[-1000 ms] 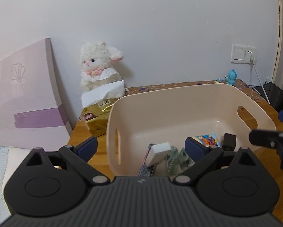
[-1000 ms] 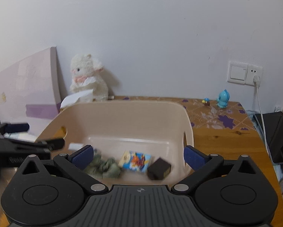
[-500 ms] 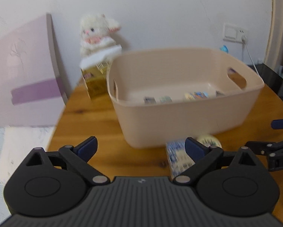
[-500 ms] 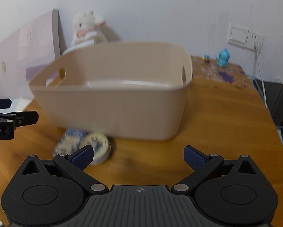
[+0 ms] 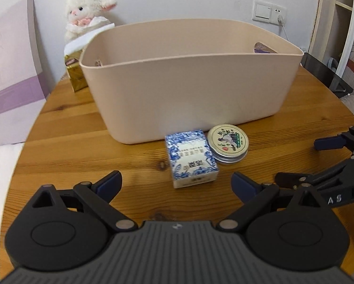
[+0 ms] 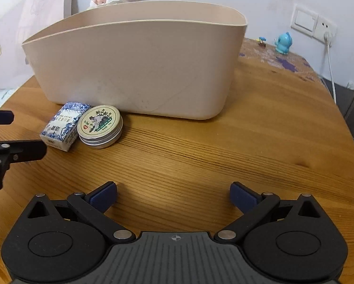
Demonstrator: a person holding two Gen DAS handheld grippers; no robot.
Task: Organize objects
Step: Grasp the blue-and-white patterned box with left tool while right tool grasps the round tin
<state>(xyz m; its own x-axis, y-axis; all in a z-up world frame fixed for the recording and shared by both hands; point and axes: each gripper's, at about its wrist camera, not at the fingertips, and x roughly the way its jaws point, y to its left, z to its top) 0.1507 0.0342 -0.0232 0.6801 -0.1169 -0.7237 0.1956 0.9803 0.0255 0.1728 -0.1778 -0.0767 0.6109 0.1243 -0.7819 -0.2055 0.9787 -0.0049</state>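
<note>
- On the tabletop, just ahead of your left gripper, lies a blue-and-white box, touching a round tin on its right.
- Both sit just in front of the beige basket, outside it.
- Your left gripper is spread wide and empty, and the box's long axis runs roughly straight away from it.
- Your right gripper is also spread and empty, with both items well off to its left.
- Judging by this, your left hand is nearer.
</note>
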